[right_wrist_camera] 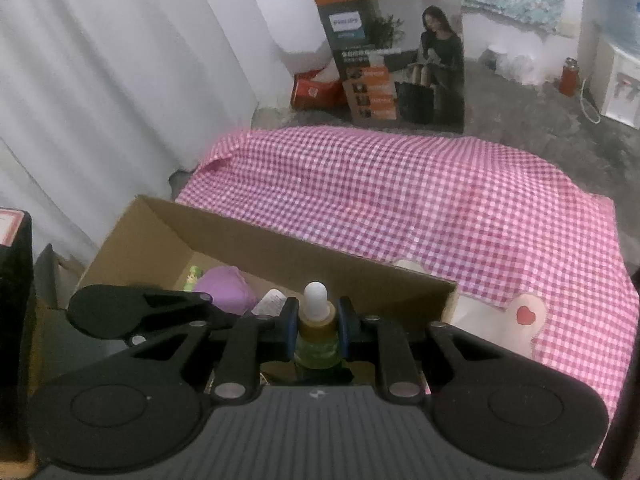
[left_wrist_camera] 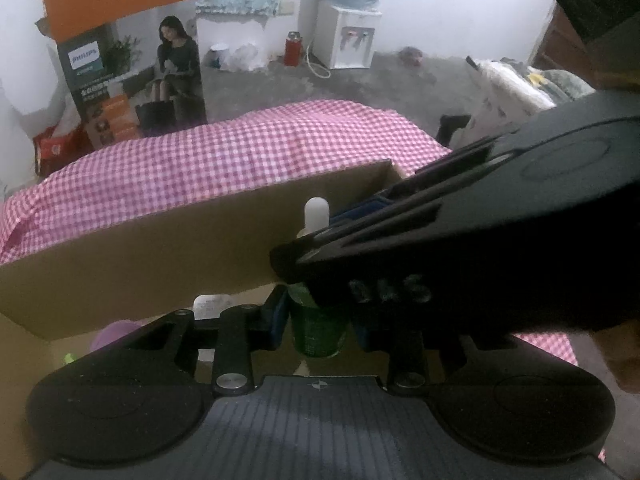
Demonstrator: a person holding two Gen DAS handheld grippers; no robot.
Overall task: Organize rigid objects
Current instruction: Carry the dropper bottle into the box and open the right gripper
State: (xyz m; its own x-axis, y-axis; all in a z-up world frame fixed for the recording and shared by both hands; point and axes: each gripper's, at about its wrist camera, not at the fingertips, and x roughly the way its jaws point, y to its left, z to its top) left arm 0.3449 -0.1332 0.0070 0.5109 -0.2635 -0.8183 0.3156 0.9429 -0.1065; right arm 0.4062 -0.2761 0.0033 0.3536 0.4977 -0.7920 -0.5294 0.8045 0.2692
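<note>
Over the pink checked cloth (right_wrist_camera: 420,200), a cardboard box (right_wrist_camera: 248,236) stands open. Above it, the left hand-held gripper (left_wrist_camera: 318,326) grips a green bottle (left_wrist_camera: 318,332); the right hand-held gripper (right_wrist_camera: 318,330) clamps a white-capped dropper bottle (right_wrist_camera: 318,320) upright.

A dropper bottle (right_wrist_camera: 318,334) stood upright, with a white rubber bulb on top, a gold collar under it and a clear body of yellow-green liquid. It sat over the near edge of an open cardboard box (right_wrist_camera: 248,236) resting on the pink checked cloth. Inside the box lay a purple rounded object (right_wrist_camera: 226,288), a small green item (right_wrist_camera: 192,276) beside it and a white labelled piece (right_wrist_camera: 272,302). From the left wrist view the bottle's (left_wrist_camera: 318,328) body looked dark green.
</note>
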